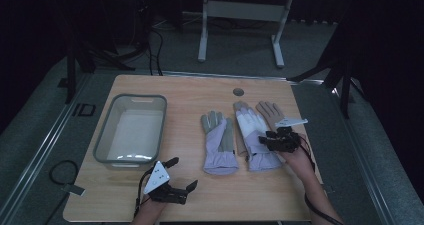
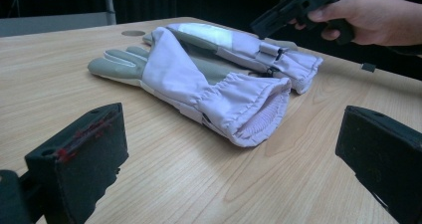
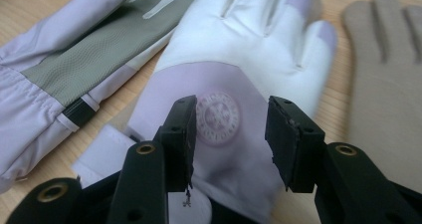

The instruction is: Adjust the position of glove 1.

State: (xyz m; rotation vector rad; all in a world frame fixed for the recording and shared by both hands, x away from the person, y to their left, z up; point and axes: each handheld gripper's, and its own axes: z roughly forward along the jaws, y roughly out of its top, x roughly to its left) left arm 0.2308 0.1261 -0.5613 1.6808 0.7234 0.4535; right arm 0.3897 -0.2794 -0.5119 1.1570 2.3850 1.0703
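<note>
The right gripper (image 1: 269, 139) is hovering over the back of a lilac-and-white glove (image 1: 257, 135) that is lying flat on the wooden table (image 1: 200, 90), cuff toward the person. In the right gripper view its jaws are standing apart on either side of the round emblem (image 3: 216, 117) on that glove (image 3: 239, 84), gripping nothing; whether the tips are touching the fabric cannot be told. A tan glove (image 1: 271, 112) is lying just beside it on the right, partly under it, and a second lilac glove with grey fingers (image 1: 218, 140) is lying to its left, close but apart.

The left gripper (image 1: 182, 174) is resting near the table's front edge, jaws spread wide and empty, pointing toward the gloves; its own view is looking at the gathered cuff (image 2: 254, 109) of the grey-fingered glove. A clear plastic tub (image 1: 102, 135) is sitting on the table's left side.
</note>
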